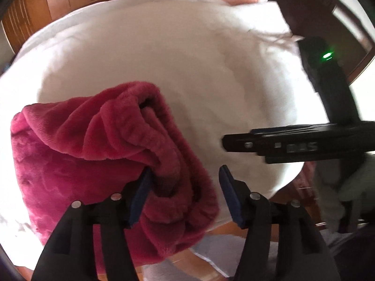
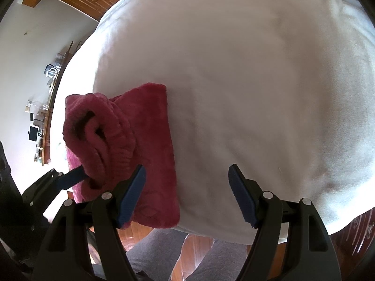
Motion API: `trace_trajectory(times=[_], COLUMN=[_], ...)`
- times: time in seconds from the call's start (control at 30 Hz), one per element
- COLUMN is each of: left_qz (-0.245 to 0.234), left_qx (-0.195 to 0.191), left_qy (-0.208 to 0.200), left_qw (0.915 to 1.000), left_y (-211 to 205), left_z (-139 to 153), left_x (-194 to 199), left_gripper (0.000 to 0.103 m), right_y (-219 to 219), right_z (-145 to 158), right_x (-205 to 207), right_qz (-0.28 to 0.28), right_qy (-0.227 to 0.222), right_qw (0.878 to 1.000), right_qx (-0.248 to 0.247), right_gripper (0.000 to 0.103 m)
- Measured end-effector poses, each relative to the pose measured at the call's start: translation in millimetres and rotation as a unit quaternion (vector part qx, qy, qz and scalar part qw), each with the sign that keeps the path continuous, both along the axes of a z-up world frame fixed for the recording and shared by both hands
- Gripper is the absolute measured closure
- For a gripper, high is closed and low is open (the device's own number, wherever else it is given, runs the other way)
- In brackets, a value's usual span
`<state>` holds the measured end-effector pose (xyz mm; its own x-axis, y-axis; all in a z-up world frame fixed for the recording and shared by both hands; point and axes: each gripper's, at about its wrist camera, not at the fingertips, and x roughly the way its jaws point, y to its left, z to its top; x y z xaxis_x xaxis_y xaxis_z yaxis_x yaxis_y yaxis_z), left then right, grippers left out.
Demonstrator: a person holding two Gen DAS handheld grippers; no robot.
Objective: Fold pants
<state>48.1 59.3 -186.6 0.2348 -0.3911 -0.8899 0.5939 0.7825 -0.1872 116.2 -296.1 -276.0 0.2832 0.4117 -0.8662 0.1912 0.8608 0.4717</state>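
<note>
pants (image 1: 77,161) of dark pink fleece lie folded in a thick bundle on the white bed (image 1: 164,58), at its near edge, and one part hangs a little over the edge. the elastic waistband is on top, rolled and wrinkled, with a dark opening in it.

left gripper (image 1: 185,194) is spread wide. its left pad (image 1: 140,196) touches the waistband, and the fabric lies partly between the fingers, but the right pad is apart from the cloth and nothing is squeezed. in the right wrist view one blue pad of this gripper is pushed against the waistband from the left side.

right gripper (image 2: 187,196) is also spread wide and holds nothing. its left pad (image 2: 131,199) is over the near right corner of the bundle, its right pad is over bare sheet. in the left wrist view it comes in from the right, black, with a green light on its body, beside the pants and apart from them.

wooden floor (image 2: 194,241) is visible below the bed edge.
</note>
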Motion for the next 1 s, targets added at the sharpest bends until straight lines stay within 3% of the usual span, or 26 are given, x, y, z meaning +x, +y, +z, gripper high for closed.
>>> trace_trajectory(times=[0.2,0.33,0.47,0.6,0.83,0.87,0.9,0.97,1.0], left_qz=[-0.006,-0.01,0.035,0.098,0.167,0.17,0.174,0.176,0.176], left_qx=[-0.066,-0.083,-0.104,-0.118,-0.1,-0.097,-0.094,-0.089,-0.086], left_qy=[0.013,0.02,0.032,0.042,0.051,0.052,0.054,0.057,0.057], left_qw=[0.9977,0.9963,0.9934,0.9873,0.9796,0.9792,0.9788,0.9786,0.9789], left_y=[13,22,53,92,134,136,138,138,136], left_z=[14,19,23,27,17,15,12,9,8], left_x=[-4,-9,-8,2,2,0,-1,-2,-3], left_gripper=[0.041,0.041,0.041,0.041,0.041,0.041,0.041,0.041,0.041], right_y=[6,15,32,55,95,99,101,99,92], right_z=[15,34,51,59,47,42,38,31,27], right_x=[10,18,25,34,66,70,74,77,78], right_qz=[0.005,0.02,0.043,0.072,0.102,0.106,0.108,0.101,0.088], right_qy=[-0.02,-0.046,-0.071,-0.08,-0.06,-0.052,-0.044,-0.028,-0.022], right_qw=[1.0,0.998,0.995,0.993,0.993,0.993,0.993,0.994,0.996], right_qx=[0.015,0.042,0.054,0.056,0.028,0.018,0.011,-0.009,-0.01], right_gripper=[0.029,0.029,0.021,0.02,0.02,0.022,0.038,0.058,0.063])
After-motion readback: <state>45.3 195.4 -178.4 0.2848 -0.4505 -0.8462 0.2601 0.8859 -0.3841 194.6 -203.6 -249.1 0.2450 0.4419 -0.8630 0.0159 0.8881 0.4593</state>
